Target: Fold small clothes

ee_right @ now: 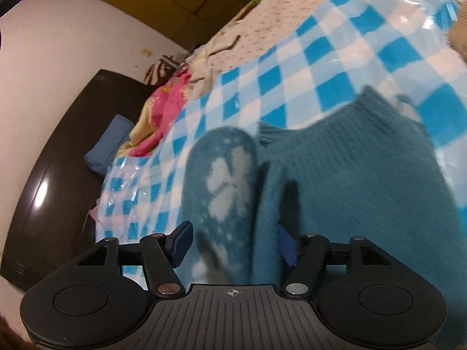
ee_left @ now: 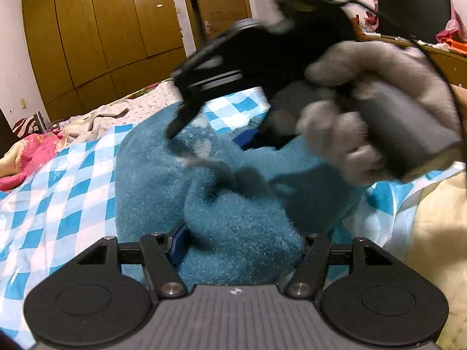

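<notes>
A fuzzy teal garment with pale blotches lies bunched on the blue-and-white checked sheet. My left gripper has its jaws apart around a raised fold of the teal cloth; whether they pinch it I cannot tell. My right gripper shows blurred in the left wrist view, held by a grey-gloved hand, tips down on the garment. In the right wrist view my right gripper straddles a blotched fold of the garment, blue pads apart on either side.
Checked sheet covers the bed. Pink and floral bedding is heaped at the far left. Wooden wardrobe and door stand behind. A dark headboard and blue pillow lie at the left. A cluttered desk is at the right.
</notes>
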### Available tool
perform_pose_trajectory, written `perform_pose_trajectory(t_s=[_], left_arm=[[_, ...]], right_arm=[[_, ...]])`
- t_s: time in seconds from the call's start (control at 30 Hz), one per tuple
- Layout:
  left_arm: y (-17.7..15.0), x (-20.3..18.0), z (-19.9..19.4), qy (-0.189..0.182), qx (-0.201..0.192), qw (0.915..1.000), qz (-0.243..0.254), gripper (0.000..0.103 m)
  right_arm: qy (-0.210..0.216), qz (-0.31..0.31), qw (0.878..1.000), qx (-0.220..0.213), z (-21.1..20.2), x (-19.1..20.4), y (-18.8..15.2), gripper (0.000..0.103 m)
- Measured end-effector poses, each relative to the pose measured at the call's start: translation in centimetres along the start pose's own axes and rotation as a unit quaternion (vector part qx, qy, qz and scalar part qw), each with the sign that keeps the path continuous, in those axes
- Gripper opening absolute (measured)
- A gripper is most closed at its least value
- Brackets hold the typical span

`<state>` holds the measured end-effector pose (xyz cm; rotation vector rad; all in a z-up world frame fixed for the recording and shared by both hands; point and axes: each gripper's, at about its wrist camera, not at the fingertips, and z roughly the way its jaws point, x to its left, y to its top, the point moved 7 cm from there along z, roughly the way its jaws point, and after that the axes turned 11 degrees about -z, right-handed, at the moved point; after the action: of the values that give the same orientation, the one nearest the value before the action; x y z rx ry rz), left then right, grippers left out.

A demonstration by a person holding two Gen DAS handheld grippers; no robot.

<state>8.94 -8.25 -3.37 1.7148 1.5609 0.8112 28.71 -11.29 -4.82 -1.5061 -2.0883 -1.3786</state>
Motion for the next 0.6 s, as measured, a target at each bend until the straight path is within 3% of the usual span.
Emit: perform_pose_trajectory(t_s=[0.07,0.13,0.2,0.27,0.47,0.53,0.6], left_arm=[[0.1,-0.5,0.0,0.005,0.001,1.0,0.007,0.073],[0.3,-0.7,-0.1,0.007,0.0,0.9999,0.011,0.072],[0.6,-1.0,-0.5,0.0,0.0,1.0,0.008,0.071],[1.5,-1.4,-0.9,-0.02,-0.007,0.9998,0.005,0.07],[4.7,-5.8,-2.0,-0.1,-0.039,0.9942,0.011,0.069],[5.0,-7.8,-1.0,-0.126,-0.033,0.9913,0.021,0.069],[4.5,-9.5,0.9,-0.147,-0.005,0.9886,0.033,0.068]], right_arm=[[-0.017,-0.015,0.999,0.023,1.8,0.5,-0.1,0.069],[-0.034,-0.025,0.999,0.025,2.5,1.0,-0.2,0.055],[-0.031,-0.038,0.999,0.02,1.6,1.3,0.1,0.033],[-0.021,-0.035,0.999,0.006,-0.3,1.2,0.8,0.027],[-0.018,-0.024,0.998,-0.054,-7.0,-1.2,2.7,0.025],[-0.033,-0.015,0.997,-0.068,-8.3,-3.6,3.1,0.025],[-0.07,0.001,0.996,-0.053,-7.6,-7.3,3.1,0.025]])
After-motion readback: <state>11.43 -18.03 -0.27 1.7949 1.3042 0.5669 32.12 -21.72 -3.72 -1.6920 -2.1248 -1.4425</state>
